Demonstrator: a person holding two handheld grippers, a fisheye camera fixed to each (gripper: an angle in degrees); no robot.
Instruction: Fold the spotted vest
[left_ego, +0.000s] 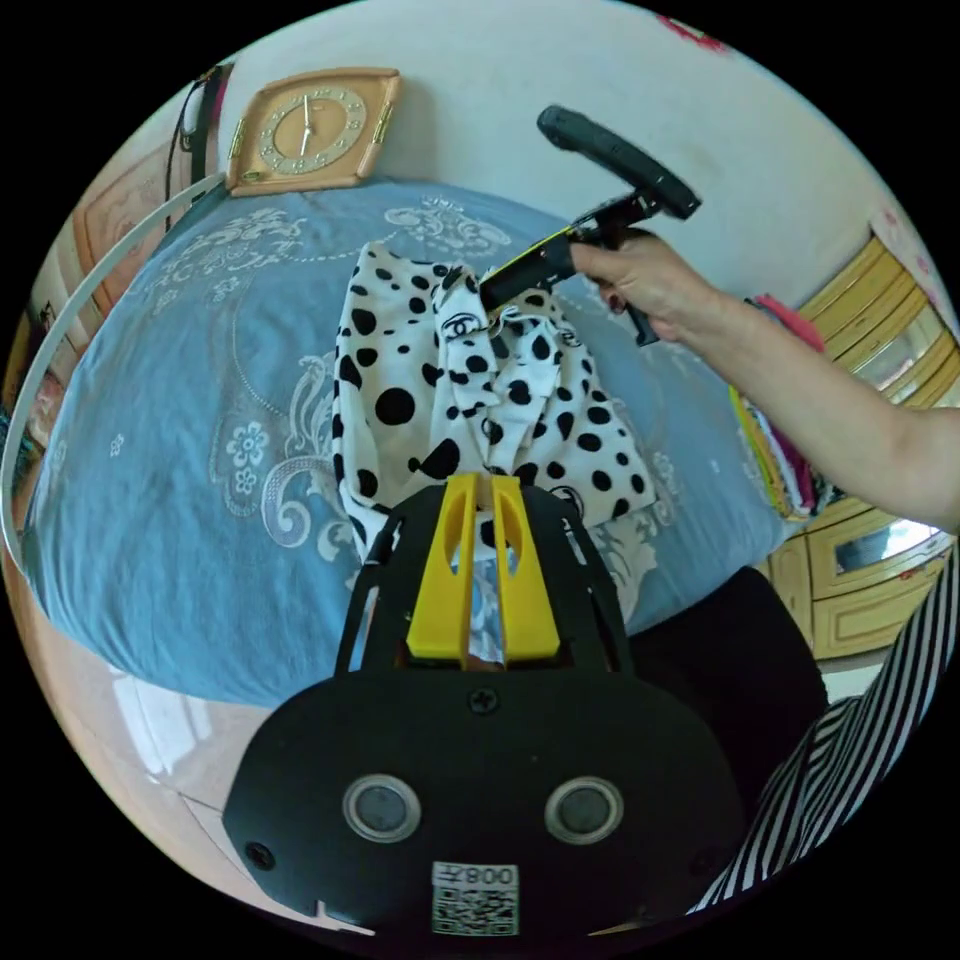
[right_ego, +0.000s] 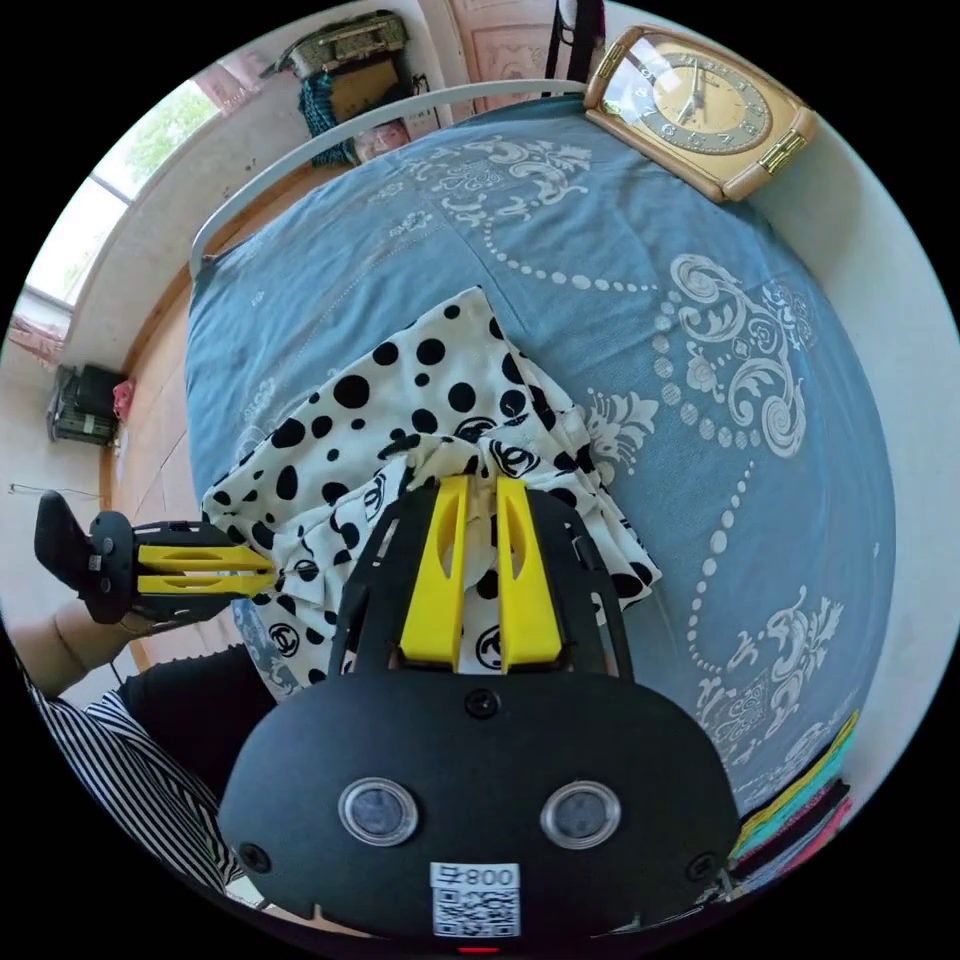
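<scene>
The white vest with black spots (left_ego: 470, 400) lies bunched on a blue bed cover (left_ego: 180, 400). In the left gripper view my left gripper (left_ego: 484, 488) pinches the vest's near edge, both yellow jaws pressed on the cloth. Farther off, a hand holds the right gripper (left_ego: 490, 295), which grips the vest's far edge. In the right gripper view my right gripper (right_ego: 482, 487) is shut on a gathered fold of the vest (right_ego: 400, 420). The left gripper (right_ego: 270, 572) enters from the left, clamped on the vest's edge.
A square gold clock (left_ego: 315, 125) leans on the wall at the bed's far edge, and again as the clock (right_ego: 700, 105). A white rail (left_ego: 90, 290) rims the bed. Folded colourful clothes (left_ego: 775, 460) and yellow drawers (left_ego: 870, 590) stand at right. A striped sleeve (right_ego: 110, 770) is close.
</scene>
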